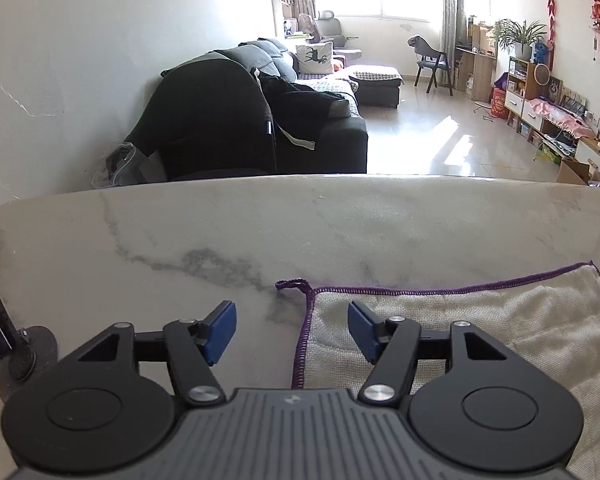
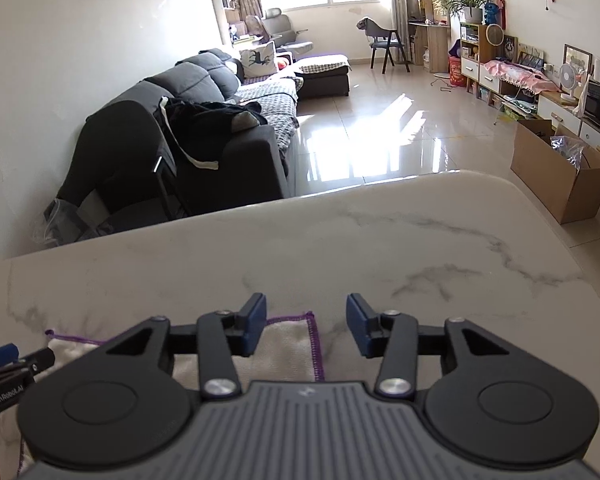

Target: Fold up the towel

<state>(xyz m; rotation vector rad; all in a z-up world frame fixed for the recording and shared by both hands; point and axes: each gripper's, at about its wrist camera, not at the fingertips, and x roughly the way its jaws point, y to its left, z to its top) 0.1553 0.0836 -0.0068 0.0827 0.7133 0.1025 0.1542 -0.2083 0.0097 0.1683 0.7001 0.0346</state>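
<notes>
Left claw (image 1: 292, 330) wide, right claw (image 2: 307, 330) wide, towel (image 1: 480, 320) flat on marble table (image 1: 260, 220), sunlit living room

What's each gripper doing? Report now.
Left gripper: jaws open, holding nothing, over the towel's corner.
Right gripper: jaws open, holding nothing.

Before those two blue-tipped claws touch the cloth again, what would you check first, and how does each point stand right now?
1. Left gripper open, nothing between its blue pads: ok.
2. Right gripper open, nothing pinched: ok.
3. White towel with purple stitched edging lying flat on the white marble table: ok where visible; the part nearest the grippers is hidden.
4. Towel's far left corner, with its purple loop, in view of the left gripper: ok.
5. Towel's far right corner in view of the right gripper: ok.
6. How many folds are already done: cannot tell.
</notes>
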